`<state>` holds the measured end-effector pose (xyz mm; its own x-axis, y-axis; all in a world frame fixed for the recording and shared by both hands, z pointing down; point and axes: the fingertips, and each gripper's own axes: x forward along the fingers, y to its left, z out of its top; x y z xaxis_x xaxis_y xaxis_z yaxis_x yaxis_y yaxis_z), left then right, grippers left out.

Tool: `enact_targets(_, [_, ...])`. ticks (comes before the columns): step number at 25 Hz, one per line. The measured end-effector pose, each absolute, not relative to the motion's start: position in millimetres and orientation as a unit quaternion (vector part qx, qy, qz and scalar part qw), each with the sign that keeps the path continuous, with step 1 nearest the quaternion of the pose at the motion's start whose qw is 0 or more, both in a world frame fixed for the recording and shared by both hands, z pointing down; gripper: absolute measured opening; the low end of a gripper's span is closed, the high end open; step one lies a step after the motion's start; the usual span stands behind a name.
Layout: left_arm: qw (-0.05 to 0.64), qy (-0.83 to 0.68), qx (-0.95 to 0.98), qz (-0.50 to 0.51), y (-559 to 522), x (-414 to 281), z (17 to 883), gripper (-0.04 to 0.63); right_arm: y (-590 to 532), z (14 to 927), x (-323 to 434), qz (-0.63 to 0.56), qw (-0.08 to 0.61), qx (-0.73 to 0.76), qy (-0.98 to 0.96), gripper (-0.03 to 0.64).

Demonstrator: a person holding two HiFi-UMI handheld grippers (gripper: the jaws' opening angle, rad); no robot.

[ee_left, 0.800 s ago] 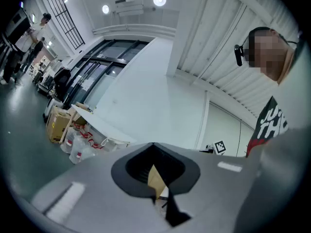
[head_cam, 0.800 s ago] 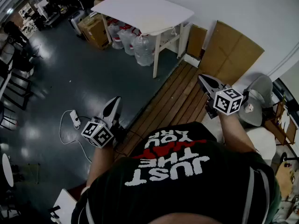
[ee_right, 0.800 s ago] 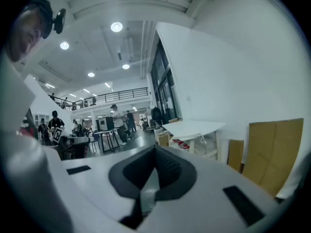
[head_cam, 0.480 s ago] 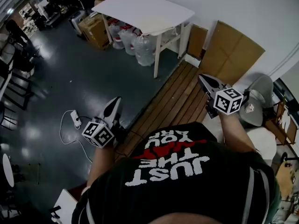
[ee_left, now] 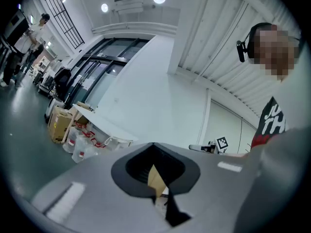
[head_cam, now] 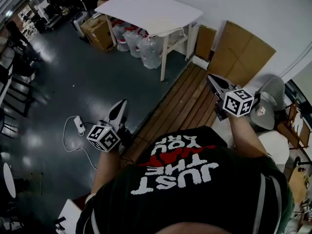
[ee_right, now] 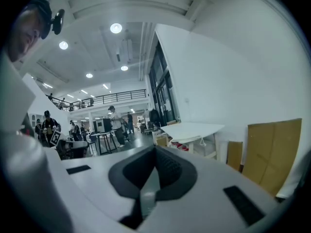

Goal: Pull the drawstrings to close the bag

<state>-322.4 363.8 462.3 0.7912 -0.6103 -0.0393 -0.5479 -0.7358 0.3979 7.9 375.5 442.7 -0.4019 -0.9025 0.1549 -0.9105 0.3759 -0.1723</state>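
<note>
No bag and no drawstrings show in any view. My left gripper (head_cam: 122,103) is held out level over the dark floor at the lower left of the head view, jaws shut with nothing between them. My right gripper (head_cam: 209,78) is raised at the right over the wooden floor strip (head_cam: 183,104), also shut and empty. In the left gripper view the jaws (ee_left: 154,144) meet at their tips, and in the right gripper view the jaws (ee_right: 155,148) meet the same way. The person's black printed shirt (head_cam: 185,179) fills the bottom of the head view.
A white table (head_cam: 148,11) stands ahead by the wall, with clear plastic bags (head_cam: 146,50) and cardboard boxes (head_cam: 100,30) under and beside it. Cardboard sheets (head_cam: 241,57) lean on the wall at right. A power strip with white cable (head_cam: 78,125) lies on the floor at left.
Both grippers shifted very slightly in the head view, the right one a little to the right and up; nothing was taken hold of or let go.
</note>
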Motion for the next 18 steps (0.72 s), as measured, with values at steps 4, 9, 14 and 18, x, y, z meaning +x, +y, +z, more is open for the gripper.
enact_targets(4, [0.185,-0.314,0.927,-0.086,365,-331,465,-0.002,376,441,4,0.11,0.017,0.552,-0.827,0.006])
enact_targets(9, [0.191,-0.325,0.922,-0.086,367,-348,471,-0.002,375,437,0,0.109,0.013,0.557,-0.823,0.006])
enact_targets(14, [0.202,-0.339,0.915,-0.083,364,-361,479,-0.002,367,440,-6,0.111,0.019,0.555,-0.824,0.006])
enact_targets(18, [0.207,-0.347,0.912,-0.073,353,-359,485,-0.002,349,445,-3,0.118,0.02,0.551,-0.826,0.006])
